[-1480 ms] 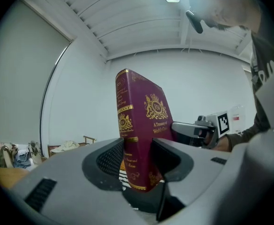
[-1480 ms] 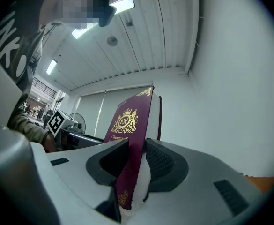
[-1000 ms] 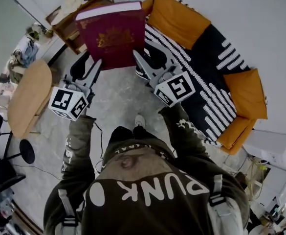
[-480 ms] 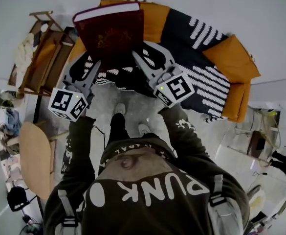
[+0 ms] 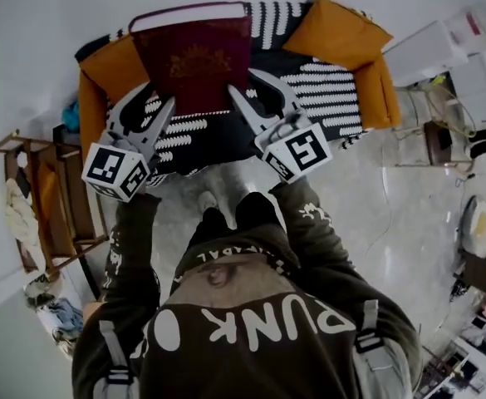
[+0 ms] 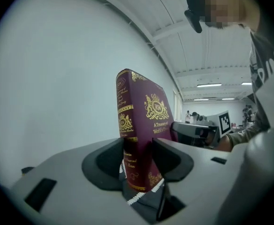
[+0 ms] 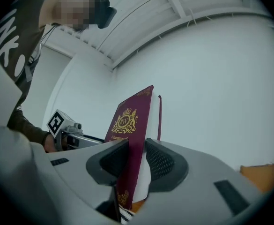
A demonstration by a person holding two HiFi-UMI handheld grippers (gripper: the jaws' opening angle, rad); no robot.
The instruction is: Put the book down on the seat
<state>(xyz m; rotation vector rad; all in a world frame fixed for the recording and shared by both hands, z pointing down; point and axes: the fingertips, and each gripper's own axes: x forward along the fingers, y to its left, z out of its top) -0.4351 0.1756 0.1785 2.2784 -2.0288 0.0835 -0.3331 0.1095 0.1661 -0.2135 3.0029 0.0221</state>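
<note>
A thick maroon book (image 5: pixel 194 61) with gold print is held in the air between both grippers, above a sofa seat (image 5: pixel 226 127) covered in black cloth with white stripes. My left gripper (image 5: pixel 158 110) is shut on the book's lower left edge near the spine (image 6: pixel 129 144). My right gripper (image 5: pixel 241 105) is shut on its lower right edge, cover and pages (image 7: pixel 134 149) pinched between the jaws. The book's white page block faces away at the top.
Orange cushions (image 5: pixel 336 32) stand at both ends of the sofa, the left one (image 5: pixel 110 69) beside the book. A wooden shelf unit (image 5: pixel 47 189) stands on the left. White boxes (image 5: pixel 442 48) and clutter lie to the right. My feet (image 5: pixel 209 202) stand before the sofa.
The view has swung so the sofa lies straight ahead under the book; before, it was off to the right. Both grippers keep the same hold on the book.
</note>
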